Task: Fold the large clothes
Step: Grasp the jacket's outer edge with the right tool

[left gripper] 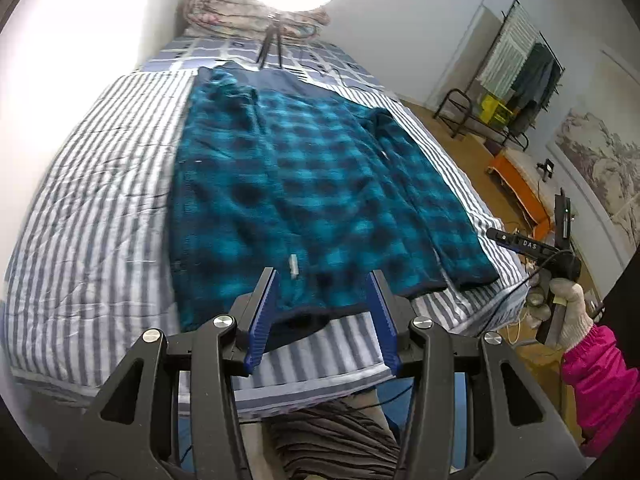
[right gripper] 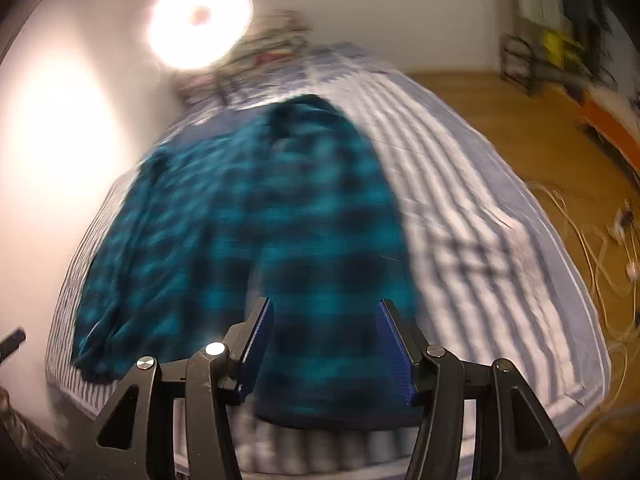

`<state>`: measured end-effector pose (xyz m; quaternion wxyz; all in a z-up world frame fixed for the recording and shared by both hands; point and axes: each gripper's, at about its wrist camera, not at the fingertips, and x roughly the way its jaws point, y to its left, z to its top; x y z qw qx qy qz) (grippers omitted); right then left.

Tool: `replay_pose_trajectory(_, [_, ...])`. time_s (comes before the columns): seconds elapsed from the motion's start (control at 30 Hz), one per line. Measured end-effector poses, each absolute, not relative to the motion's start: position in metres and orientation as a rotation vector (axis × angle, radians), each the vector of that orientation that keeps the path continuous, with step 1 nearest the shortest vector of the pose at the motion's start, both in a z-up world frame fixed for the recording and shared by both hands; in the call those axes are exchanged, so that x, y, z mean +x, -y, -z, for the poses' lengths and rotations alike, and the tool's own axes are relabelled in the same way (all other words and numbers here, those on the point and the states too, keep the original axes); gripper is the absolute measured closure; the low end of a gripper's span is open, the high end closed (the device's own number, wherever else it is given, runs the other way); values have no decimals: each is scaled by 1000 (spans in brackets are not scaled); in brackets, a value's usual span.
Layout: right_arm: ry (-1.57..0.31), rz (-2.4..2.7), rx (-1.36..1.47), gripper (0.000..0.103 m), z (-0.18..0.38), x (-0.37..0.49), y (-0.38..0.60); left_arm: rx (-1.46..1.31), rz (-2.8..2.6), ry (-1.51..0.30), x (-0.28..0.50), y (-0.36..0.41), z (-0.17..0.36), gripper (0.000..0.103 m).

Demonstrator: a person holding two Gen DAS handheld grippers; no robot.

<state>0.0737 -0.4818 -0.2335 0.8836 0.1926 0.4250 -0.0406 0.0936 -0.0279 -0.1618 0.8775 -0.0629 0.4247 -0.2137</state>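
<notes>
A teal and dark blue plaid fleece garment lies spread flat on the striped bed sheet, its hem toward me and its right sleeve laid along the body. My left gripper hovers open just above the hem with nothing between its blue pads. In the blurred right wrist view the same garment fills the middle. My right gripper stands open over the near edge, its pads apart from the cloth. A gloved hand in a pink sleeve holds that right tool off the bed's right corner.
A bright ring light on a small tripod stands at the bed's head beside a folded quilt. A white wall runs along the left. To the right are wooden floor, a clothes rack, an orange bench and loose cables.
</notes>
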Motion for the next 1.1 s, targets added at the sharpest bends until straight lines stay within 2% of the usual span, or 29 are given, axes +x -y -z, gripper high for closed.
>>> replay_pose_trajectory(0.23, [-960,87,545,46,269,74,519,-86,489,-903,104,70,165,57])
replay_pose_trajectory(0.3, [-980,83,549,49,277,74,520,-82,499,-919,109,80,170,57])
replay_pose_trajectory(0.33, [-987,76,547,52,279,74,520,-79,501,-925,111,85,172,57])
replay_pose_trajectory(0.4, [-999,45,529,65,281,76,515,-68,509,-938,113,95,176,57])
replay_pose_trajectory(0.53, [-1020,-2,467,75,283,84,504,-57,518,-951,118,106,182,57])
replay_pose_trajectory(0.6, [-1029,-20,473,95,282,85,504,-63,520,-957,120,108,185,57])
replay_pose_trajectory(0.67, [-1012,-29,497,101,278,84,506,-74,524,-965,124,111,188,57])
replay_pose_trajectory(0.87, [-913,-53,592,103,246,83,510,-93,557,-983,132,121,196,57])
replay_pose_trajectory(1.1, [-810,-178,449,103,190,107,453,-254,568,-1014,146,108,204,57])
